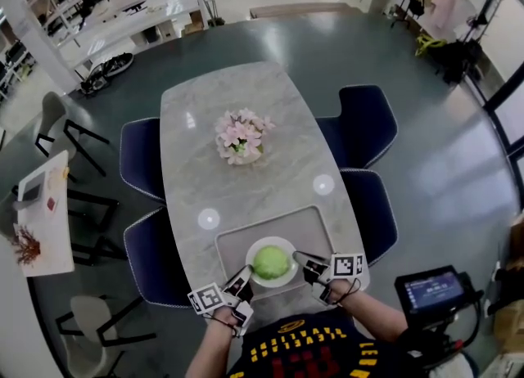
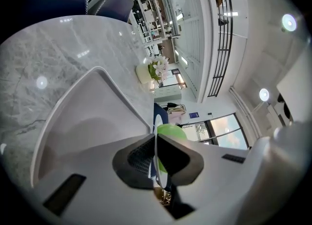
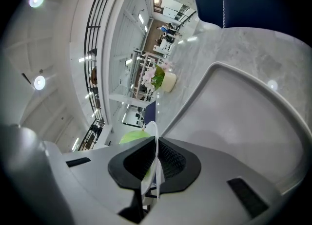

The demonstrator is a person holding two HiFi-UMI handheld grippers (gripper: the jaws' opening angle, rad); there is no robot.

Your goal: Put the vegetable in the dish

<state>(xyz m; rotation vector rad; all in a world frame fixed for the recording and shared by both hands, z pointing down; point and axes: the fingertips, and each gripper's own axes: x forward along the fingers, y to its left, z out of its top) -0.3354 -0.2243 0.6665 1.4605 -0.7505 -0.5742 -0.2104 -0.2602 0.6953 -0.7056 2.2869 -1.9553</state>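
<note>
Marble table point(image 1: 278, 176), navy chairs point(image 1: 370, 121), grey floor point(image 1: 430, 82)

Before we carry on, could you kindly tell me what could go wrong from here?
1. The left gripper and right gripper each pinch only the thin rim of the dish, so it could slip or tilt.
2. The round green vegetable lies loose on it; uneven movement might roll it off.
3. The dish is close to the table's near edge, so a spill could reach the floor.
</note>
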